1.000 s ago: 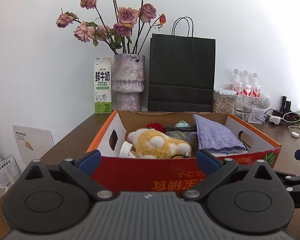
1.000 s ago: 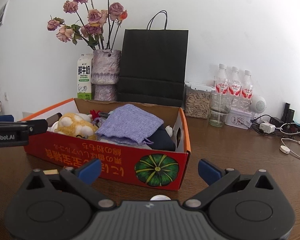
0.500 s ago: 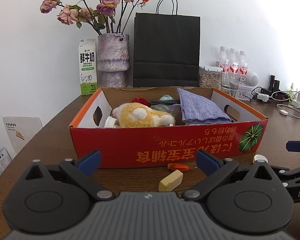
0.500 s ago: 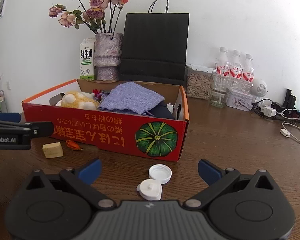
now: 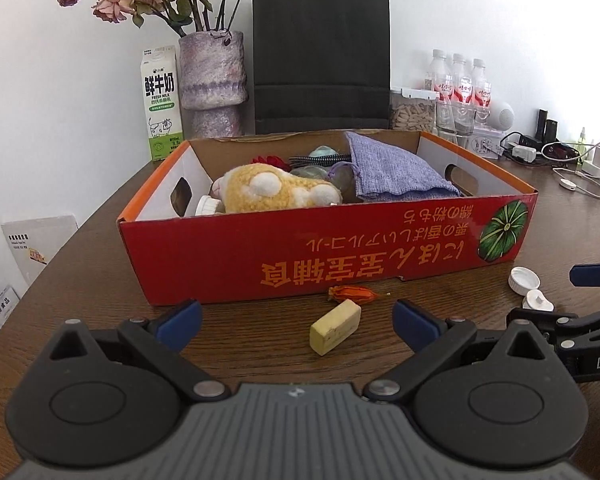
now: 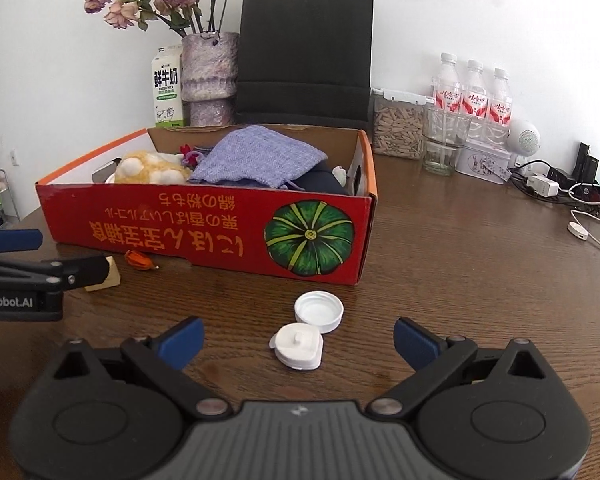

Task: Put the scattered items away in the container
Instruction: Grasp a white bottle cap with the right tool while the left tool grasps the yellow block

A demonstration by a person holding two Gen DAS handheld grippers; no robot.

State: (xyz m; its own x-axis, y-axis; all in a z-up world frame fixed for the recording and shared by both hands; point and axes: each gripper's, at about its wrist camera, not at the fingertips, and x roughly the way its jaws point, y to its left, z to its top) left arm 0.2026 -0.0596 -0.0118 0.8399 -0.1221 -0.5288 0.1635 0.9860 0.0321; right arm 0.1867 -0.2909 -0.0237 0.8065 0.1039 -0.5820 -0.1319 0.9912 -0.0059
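Left tongs (image 5: pixel 296 326): we hold them open, empty, facing the yellow block (image 5: pixel 335 326).
Right tongs (image 6: pixel 298 338): open around 2 white caps (image 6: pixel 319 312).
Box (image 5: pixel 340 256): on our bench (image 6: pixel 480 264).

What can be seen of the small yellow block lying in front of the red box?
The yellow block is a small, pale yellow rectangular bar with rounded edges and a matte, slightly speckled, soap-like or eraser-like surface. It lies flat on the wooden table, turned at an angle, just outside the front wall of the red box. A dried orange flower lies right behind it, close or barely touching. Nothing grips it: it sits ahead of the open left hand-held gripper. In the right wrist view it is partly hidden.
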